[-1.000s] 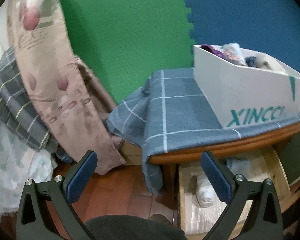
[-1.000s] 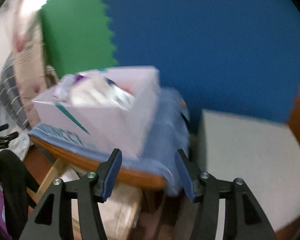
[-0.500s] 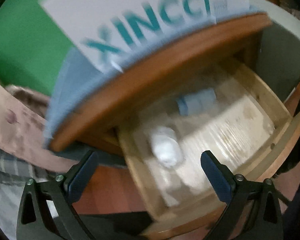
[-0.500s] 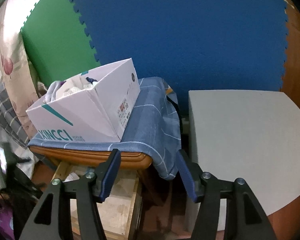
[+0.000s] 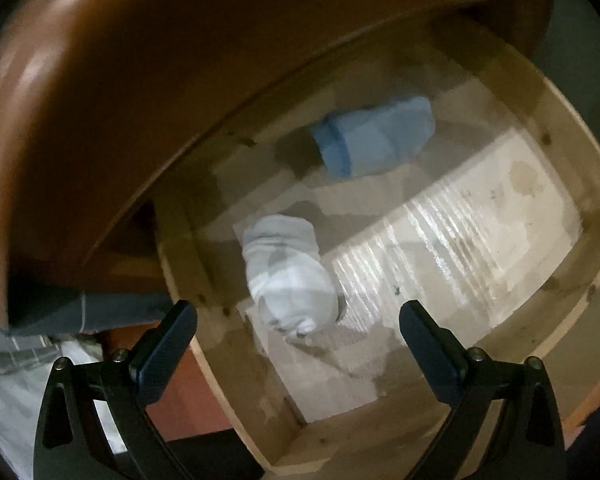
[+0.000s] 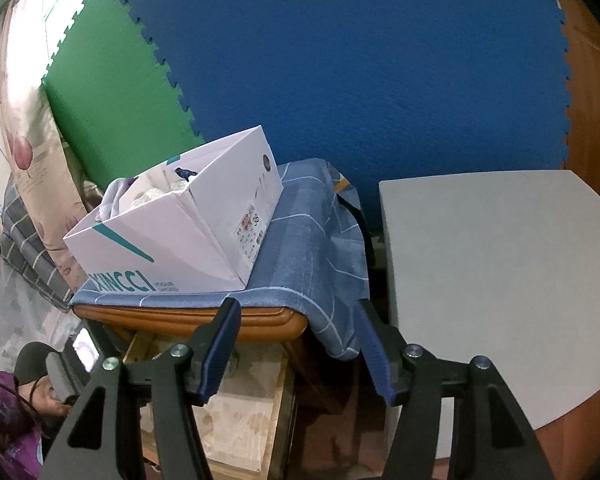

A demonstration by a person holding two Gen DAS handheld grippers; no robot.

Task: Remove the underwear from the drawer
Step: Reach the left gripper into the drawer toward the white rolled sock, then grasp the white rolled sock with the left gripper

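Left gripper: jaws spread wide, empty, hovering over the open drawer. White rolled underwear lies on the drawer floor between and just beyond the fingertips, untouched. Blue folded underwear sits farther back, apart from the white. Right gripper: jaws parted, empty, facing the cloth-covered nightstand. White shoebox on top. Grey table beside.
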